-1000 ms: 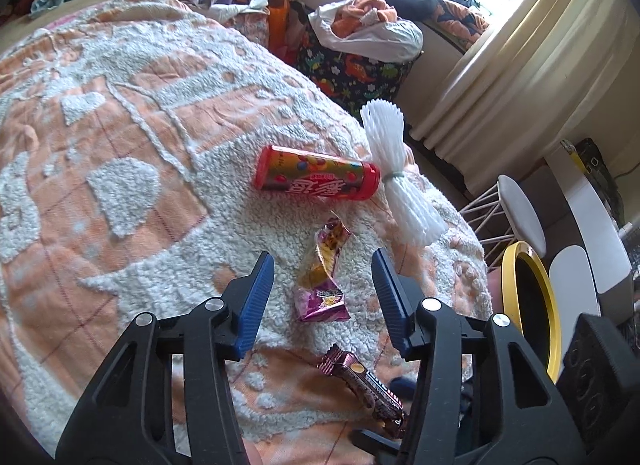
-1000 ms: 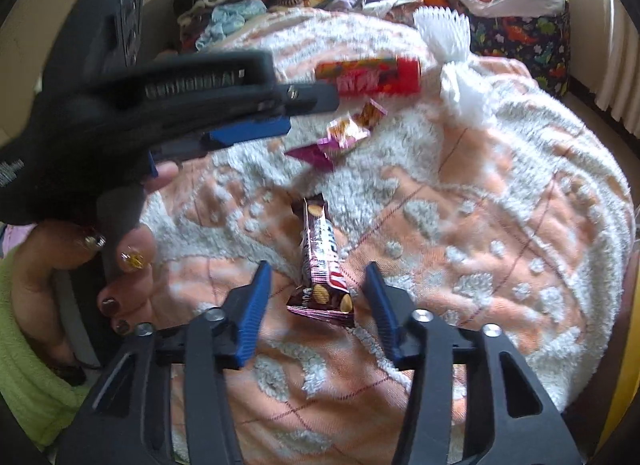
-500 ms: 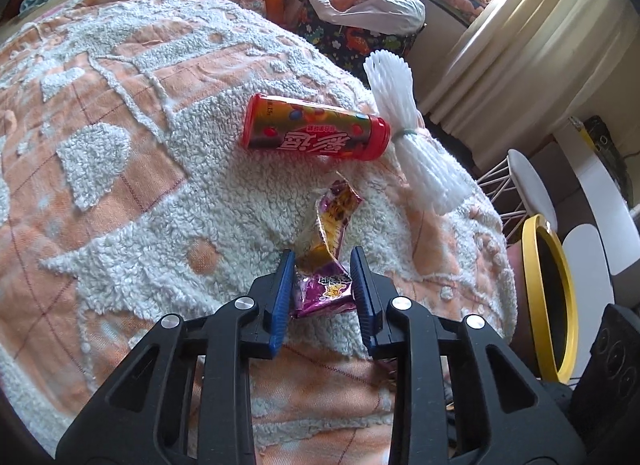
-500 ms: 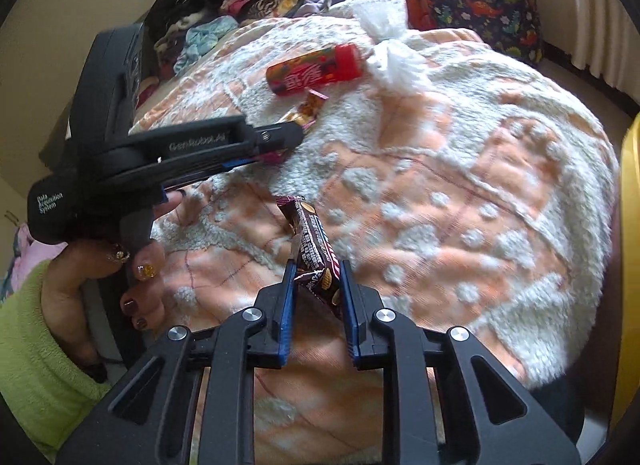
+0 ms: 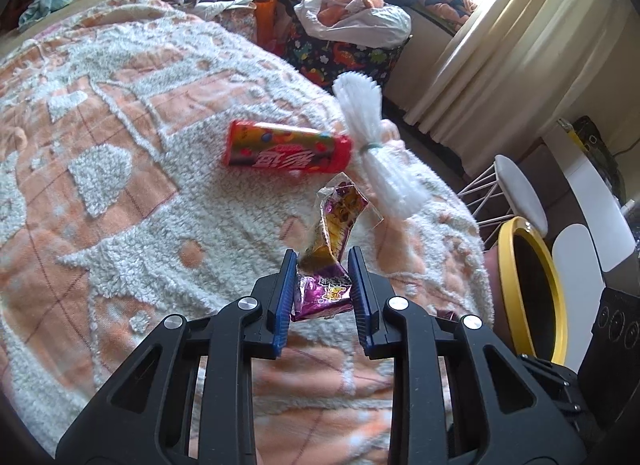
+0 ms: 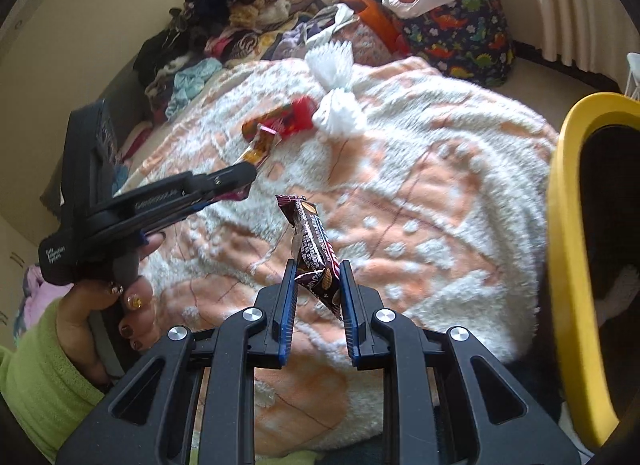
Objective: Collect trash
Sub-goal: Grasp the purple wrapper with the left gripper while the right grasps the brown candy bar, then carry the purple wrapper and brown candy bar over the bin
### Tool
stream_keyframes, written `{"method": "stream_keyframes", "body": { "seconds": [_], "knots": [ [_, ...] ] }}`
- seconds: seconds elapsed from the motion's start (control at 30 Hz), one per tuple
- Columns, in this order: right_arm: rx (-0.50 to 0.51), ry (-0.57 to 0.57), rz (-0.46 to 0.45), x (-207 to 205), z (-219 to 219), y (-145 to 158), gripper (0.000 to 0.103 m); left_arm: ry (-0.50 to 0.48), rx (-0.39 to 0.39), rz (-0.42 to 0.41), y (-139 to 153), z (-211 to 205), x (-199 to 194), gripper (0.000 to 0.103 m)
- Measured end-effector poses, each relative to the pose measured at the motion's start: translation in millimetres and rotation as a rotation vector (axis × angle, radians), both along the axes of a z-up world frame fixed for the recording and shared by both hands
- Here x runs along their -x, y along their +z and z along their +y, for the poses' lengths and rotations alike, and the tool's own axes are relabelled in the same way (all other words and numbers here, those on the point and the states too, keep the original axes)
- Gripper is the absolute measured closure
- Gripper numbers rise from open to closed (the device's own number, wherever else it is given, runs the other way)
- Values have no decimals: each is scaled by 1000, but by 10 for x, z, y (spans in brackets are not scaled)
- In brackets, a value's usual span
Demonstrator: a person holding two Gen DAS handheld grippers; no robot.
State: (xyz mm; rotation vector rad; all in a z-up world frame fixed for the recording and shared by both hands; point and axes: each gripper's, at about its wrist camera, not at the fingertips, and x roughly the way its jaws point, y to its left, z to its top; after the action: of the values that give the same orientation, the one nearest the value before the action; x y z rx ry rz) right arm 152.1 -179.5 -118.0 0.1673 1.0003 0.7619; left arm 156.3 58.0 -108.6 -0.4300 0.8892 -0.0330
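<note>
My left gripper (image 5: 322, 261) is shut on a crumpled purple and yellow candy wrapper (image 5: 340, 209), held just above the orange and white blanket (image 5: 120, 185). My right gripper (image 6: 318, 269) is shut on a brown chocolate bar wrapper (image 6: 310, 233), which sticks up and away from the jaws over the blanket. A red candy tube (image 5: 286, 151) lies on the bed beyond the left gripper, with a tied white plastic bundle (image 5: 372, 145) beside it. In the right wrist view the left gripper (image 6: 244, 175) is at the left, held by a hand in a green sleeve (image 6: 36, 377).
A yellow-rimmed bin (image 6: 560, 225) stands off the bed's right edge, also seen as the yellow bin (image 5: 532, 265) in the left wrist view. Piles of clothes (image 6: 224, 37) line the far side. A dinosaur-print basket (image 6: 460, 33) and white chairs (image 5: 520, 193) stand near the curtains.
Both grippers went from open around their wrappers to shut on them. The right gripper has swung right with the chocolate bar wrapper, bringing the yellow bin into view.
</note>
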Motion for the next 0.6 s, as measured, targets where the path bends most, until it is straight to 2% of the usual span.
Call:
{"method": "stream_keyframes", "body": {
  "seconds": [0.37,0.6],
  "knots": [
    [-8,-108,-101,-22,-408,246,83,-54,-7,-60,282,-296,-51,83],
    [-12,-170,-132,-44,-661,315,83,-93,-14,-78,377,-488,-72,83]
  ]
}}
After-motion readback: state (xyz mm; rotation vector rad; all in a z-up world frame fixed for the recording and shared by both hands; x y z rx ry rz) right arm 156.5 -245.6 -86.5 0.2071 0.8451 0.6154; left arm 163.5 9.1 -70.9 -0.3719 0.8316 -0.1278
